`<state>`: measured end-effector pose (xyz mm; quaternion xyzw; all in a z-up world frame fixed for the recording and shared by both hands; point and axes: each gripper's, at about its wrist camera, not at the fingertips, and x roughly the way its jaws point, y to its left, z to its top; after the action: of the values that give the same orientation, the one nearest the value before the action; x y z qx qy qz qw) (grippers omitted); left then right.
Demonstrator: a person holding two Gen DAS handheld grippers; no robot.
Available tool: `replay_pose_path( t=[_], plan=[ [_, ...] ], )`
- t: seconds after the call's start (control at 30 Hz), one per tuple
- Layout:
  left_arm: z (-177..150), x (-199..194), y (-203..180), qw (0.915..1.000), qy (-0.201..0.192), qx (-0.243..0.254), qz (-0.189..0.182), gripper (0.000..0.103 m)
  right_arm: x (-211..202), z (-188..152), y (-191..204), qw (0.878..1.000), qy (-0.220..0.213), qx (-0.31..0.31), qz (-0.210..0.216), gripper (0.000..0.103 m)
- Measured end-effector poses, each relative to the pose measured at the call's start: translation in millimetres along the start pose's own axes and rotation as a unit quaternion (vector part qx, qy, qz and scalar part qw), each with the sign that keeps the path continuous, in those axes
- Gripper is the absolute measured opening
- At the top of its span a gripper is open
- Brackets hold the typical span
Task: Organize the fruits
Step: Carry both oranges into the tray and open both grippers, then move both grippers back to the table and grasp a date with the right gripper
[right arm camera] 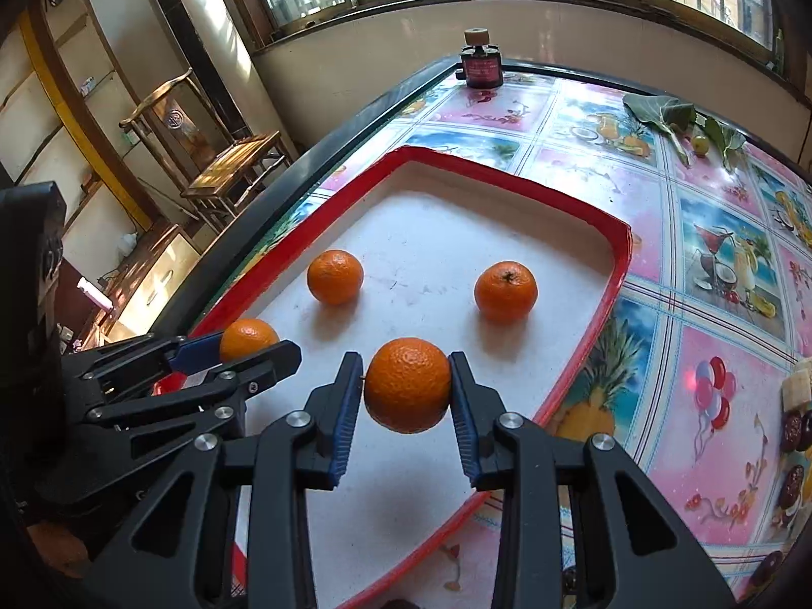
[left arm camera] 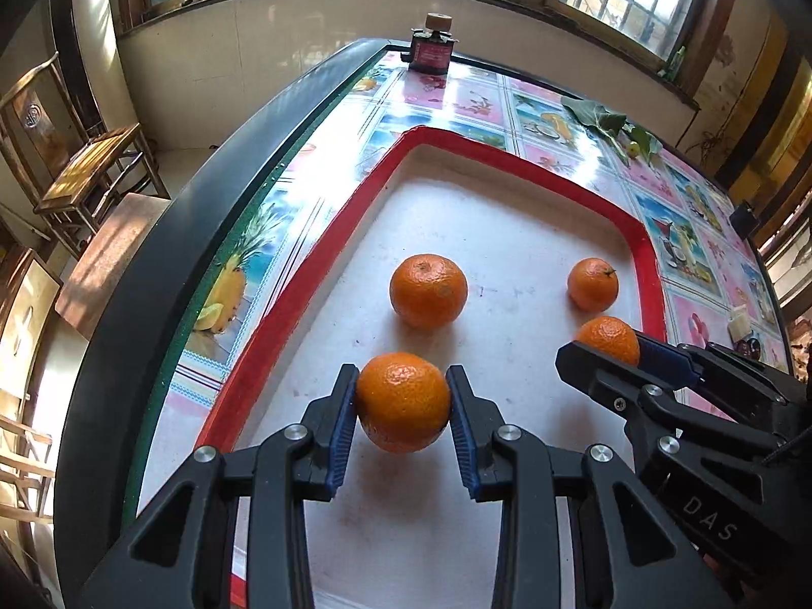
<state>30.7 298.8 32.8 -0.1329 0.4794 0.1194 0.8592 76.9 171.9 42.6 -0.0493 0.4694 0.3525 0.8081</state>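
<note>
A red-rimmed white tray [left arm camera: 325, 254] [right arm camera: 616, 274] lies on the table. Two oranges rest in it: one on the left [left arm camera: 428, 290] [right arm camera: 335, 276] and one on the right [left arm camera: 593, 284] [right arm camera: 505, 291]. My left gripper [left arm camera: 402, 401] is shut on an orange [left arm camera: 403, 401] just above the tray's near left part; it also shows in the right wrist view [right arm camera: 248, 342] with its orange [right arm camera: 247, 337]. My right gripper [right arm camera: 407, 385] is shut on another orange [right arm camera: 407, 384] above the tray's near right part; it also shows in the left wrist view [left arm camera: 609, 350] with its orange [left arm camera: 609, 337].
A dark red jar [left arm camera: 430, 48] [right arm camera: 481, 66] stands at the table's far edge. Green leaves [left arm camera: 606, 124] [right arm camera: 670, 116] lie at the far right. Dark fruits and banana pieces [right arm camera: 794, 406] lie at the right edge. Wooden chairs [left arm camera: 76, 162] stand left of the table.
</note>
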Motion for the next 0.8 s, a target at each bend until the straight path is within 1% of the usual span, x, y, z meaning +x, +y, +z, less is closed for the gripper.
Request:
replay_pose_path(
  t=[0.17,0.33,0.37,0.43,0.5,0.6,0.67,0.73,0.8],
  plan=[
    [5,11,6,0.9999,0.012,-0.008,0.002,0.034,21,10,2,1.000,0.014,-0.005,-0.018,0.036],
    [6,13,6,0.9999,0.010,-0.006,0.011,0.036,30,13,2,0.999,0.022,-0.009,-0.029,0.036],
    [6,13,6,0.9998,0.011,-0.008,0.016,0.038,30,14,2,0.999,0.022,-0.010,-0.031,0.036],
    [7,14,9,0.9993,0.016,-0.015,0.029,0.053,31,16,4,0.999,0.024,-0.014,-0.037,0.036],
    [7,14,13,0.9989,0.022,-0.027,0.032,0.062,31,18,4,0.999,0.027,-0.016,-0.043,0.036],
    [7,10,14,0.9986,0.020,-0.036,0.034,0.066,29,19,1,0.998,0.028,-0.012,-0.046,0.038],
    [6,4,13,0.9983,0.015,-0.036,0.043,0.070,26,19,0,0.998,0.026,-0.010,-0.048,0.043],
    [6,-2,10,0.9980,0.004,-0.034,0.052,0.076,20,19,1,0.998,0.021,-0.011,-0.052,0.046],
    [5,-9,7,0.9978,-0.005,-0.033,0.058,0.079,13,18,1,0.998,0.014,-0.012,-0.055,0.048]
  ],
)
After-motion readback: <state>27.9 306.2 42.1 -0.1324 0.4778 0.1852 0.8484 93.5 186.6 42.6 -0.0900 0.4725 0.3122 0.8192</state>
